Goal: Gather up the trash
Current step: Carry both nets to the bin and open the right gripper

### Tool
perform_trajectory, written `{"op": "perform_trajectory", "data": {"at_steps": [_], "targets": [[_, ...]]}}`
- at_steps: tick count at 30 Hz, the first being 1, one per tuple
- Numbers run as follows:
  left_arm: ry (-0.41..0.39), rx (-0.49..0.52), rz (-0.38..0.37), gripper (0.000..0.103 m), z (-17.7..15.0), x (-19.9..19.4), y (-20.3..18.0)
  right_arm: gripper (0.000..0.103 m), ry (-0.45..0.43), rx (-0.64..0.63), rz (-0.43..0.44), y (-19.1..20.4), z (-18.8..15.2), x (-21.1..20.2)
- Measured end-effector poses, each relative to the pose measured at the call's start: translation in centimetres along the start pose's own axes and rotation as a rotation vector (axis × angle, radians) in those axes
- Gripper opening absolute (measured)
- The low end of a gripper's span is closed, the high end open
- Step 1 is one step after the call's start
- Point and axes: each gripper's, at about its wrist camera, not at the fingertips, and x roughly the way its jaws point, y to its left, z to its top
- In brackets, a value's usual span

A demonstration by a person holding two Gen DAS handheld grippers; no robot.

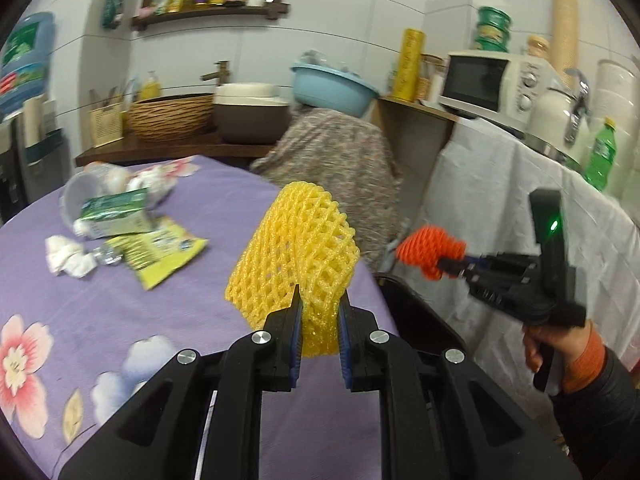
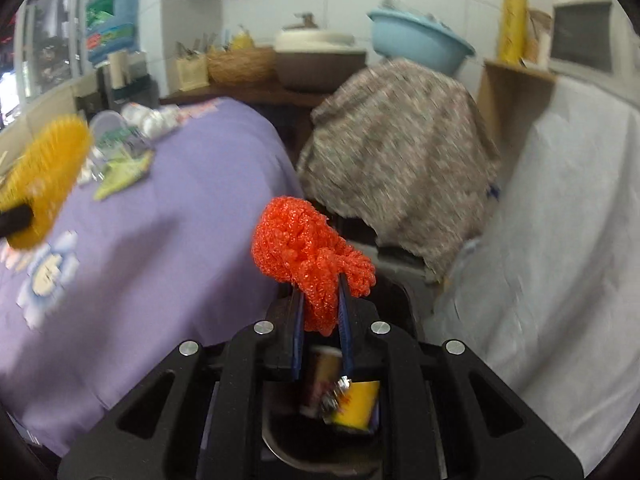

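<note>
Two foam fruit nets are in the air at once, one per gripper. In the left wrist view, the left gripper (image 1: 320,304) is clenched on the lower end of a yellow foam net (image 1: 298,244), so most of the mesh stands up free above the blue pads. It hangs over the near edge of the table (image 1: 132,312), which wears a purple flowered cloth, and beside the rim of a black trash bin (image 1: 424,320) just off that edge; holding it by the tail probably lets it fall cleanly once let go. Further right, the right gripper (image 1: 444,265), carried in a hand (image 1: 560,346), pinches an orange foam net (image 1: 430,250) above the same bin. More trash is left on the cloth: a tipped clear plastic cup (image 1: 86,196), a green-and-white carton (image 1: 114,216), a yellow-green snack wrapper (image 1: 160,252) and crumpled white tissue (image 1: 66,260).

In the right wrist view, blurred by motion, the right gripper (image 2: 320,280) grasps the bunched orange foam net (image 2: 308,256) by its lower part, directly over the bin's opening (image 2: 288,444). A can and a yellow packet (image 2: 356,404) already lie inside, so I judge the net is held here for dropping. The yellow foam net (image 2: 44,184) shows at the left edge, over the table (image 2: 160,240).
</note>
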Motion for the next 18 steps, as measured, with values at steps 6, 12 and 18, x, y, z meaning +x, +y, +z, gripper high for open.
{"op": "perform_trajectory", "data": {"at_steps": [6,12,18], "targets": [[0.041,0.056,-0.108,0.015,0.5,2.8,-4.4,0.016,0.154,0.069,-0.030,-2.7,-6.0,3.6],[0.112,0.094,-0.168,0.015,0.0,6.0,-7.8,0.022,0.280,0.153,-0.026,-4.1,-10.3,8.4],[0.185,0.112,-0.188,0.015,-0.8,9.0,-9.6,0.060,0.290,0.221,-0.045,-4.9,-12.6,9.6]]}}
